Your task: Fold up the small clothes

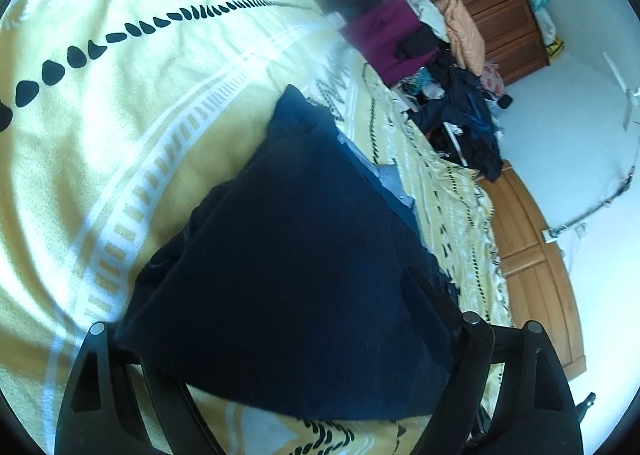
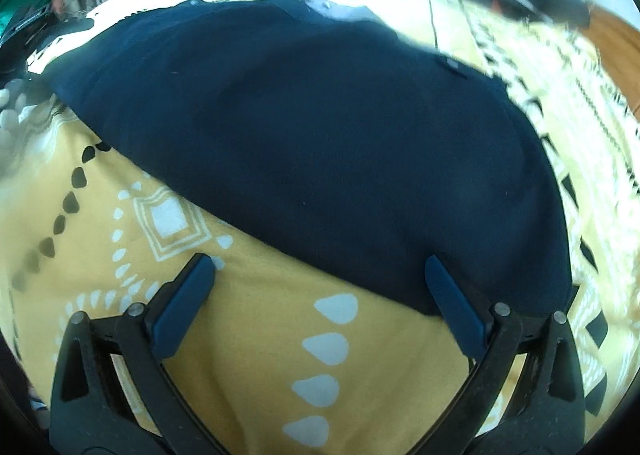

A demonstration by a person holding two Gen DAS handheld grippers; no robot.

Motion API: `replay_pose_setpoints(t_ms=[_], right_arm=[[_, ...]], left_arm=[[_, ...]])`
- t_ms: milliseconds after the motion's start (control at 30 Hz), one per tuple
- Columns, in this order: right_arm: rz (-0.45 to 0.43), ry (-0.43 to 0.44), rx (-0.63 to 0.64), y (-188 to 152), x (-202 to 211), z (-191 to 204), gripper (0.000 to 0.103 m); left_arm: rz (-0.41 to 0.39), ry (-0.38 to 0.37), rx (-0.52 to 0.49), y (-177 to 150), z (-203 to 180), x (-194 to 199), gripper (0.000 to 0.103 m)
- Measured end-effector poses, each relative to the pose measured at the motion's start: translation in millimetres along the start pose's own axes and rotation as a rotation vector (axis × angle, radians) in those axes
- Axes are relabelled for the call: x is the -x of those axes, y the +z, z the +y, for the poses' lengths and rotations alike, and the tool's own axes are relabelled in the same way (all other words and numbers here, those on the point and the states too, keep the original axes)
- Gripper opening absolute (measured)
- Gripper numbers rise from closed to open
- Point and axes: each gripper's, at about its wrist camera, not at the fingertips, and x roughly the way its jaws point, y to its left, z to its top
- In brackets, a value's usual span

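Garment (image 2: 320, 127), navy, lies on bedspread (image 2: 260, 327); both grippers' jaws spread wide, holding nothing.

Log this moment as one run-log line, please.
navy garment flat on yellow bedspread | right tongs open at its edge | left tongs open over it

open bedspread (image 2: 248, 319) before navy garment (image 2: 320, 135), clothes pile (image 1: 452, 95) beyond

Your right gripper (image 2: 320, 275) hangs low, jaws spread wide. Your left gripper (image 1: 280, 335) also gapes, its fingers splayed well apart.
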Motion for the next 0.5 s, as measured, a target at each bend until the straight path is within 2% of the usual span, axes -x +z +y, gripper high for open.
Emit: replay_pose_setpoints(t_ms=[33, 100, 133, 167, 200, 267, 333, 433, 500], right_arm=[[0.039, -0.007, 0.011, 2, 0, 1, 0.103], [0.109, -0.004, 0.023, 5, 4, 2, 0.103], [0.139, 0.002, 0.019, 7, 10, 1, 0.095], [0.145, 0.007, 0.017, 10, 21, 0, 0.078], [0.134, 0.013, 0.019, 14, 33, 0, 0.074], [0.07, 0.037, 0.014, 32, 64, 2, 0.073], [0.004, 0.127, -0.029, 64, 87, 4, 0.073], [-0.044, 0.267, -0.053, 118, 92, 18, 0.08], [-0.038, 0.352, -0.047, 165, 78, 37, 0.084]], left_arm=[[-0.01, -0.004, 0.007, 1, 0, 0, 0.074], [-0.019, -0.078, 0.057, 1, 7, 0, 0.022], [-0.029, -0.097, 0.071, 2, 9, 1, 0.02], [-0.04, -0.099, 0.059, 2, 7, 3, 0.019], [-0.048, -0.1, 0.033, 1, 3, 5, 0.018], [-0.069, -0.088, -0.036, 2, -12, 9, 0.017], [-0.085, -0.071, -0.102, 3, -26, 12, 0.016], [-0.106, -0.053, -0.178, 3, -39, 15, 0.015], [-0.109, -0.046, -0.201, 0, -39, 15, 0.015]])
